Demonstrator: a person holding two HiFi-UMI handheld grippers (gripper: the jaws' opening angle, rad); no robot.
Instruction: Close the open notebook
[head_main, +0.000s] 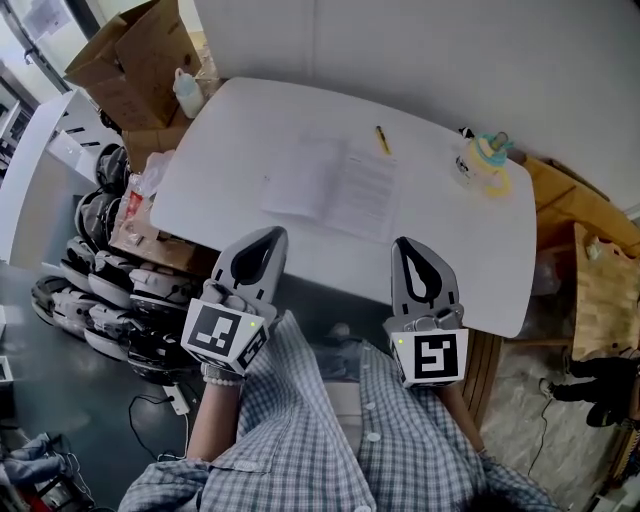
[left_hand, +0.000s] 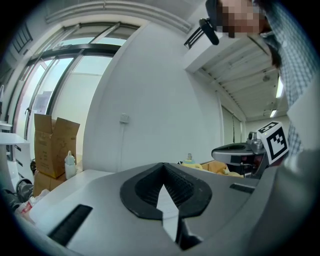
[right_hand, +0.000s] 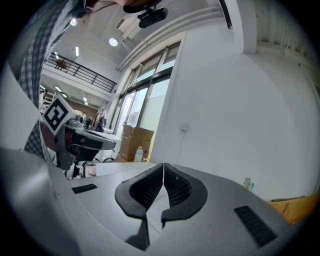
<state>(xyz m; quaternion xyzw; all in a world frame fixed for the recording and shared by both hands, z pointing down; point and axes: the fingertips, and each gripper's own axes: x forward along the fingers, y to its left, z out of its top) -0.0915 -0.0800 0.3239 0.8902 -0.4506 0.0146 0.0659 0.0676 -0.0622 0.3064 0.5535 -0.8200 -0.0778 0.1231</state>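
From the head view, the open notebook (head_main: 335, 185) lies flat near the middle of the white table (head_main: 230, 120), both pages facing up. A yellow pen (head_main: 382, 139) rests just beyond it, and a yellow and teal item (head_main: 485, 162), perhaps a cup, stands towards the table's right end. The left gripper (head_main: 270, 236) and the right gripper (head_main: 408, 246) are held at the near edge of the table, well short of the notebook and touching nothing. Cardboard boxes (head_main: 130, 60) and a bottle (head_main: 187, 92) sit past the table's far left corner.

In the left gripper view, the left gripper (left_hand: 163, 167) has its jaws pressed together with nothing between them; the tabletop stretches ahead, and the marker cube (left_hand: 274, 140) of the other gripper shows at the right.

In the right gripper view, the right gripper (right_hand: 163, 167) likewise has its jaws together and empty, above the table's surface.
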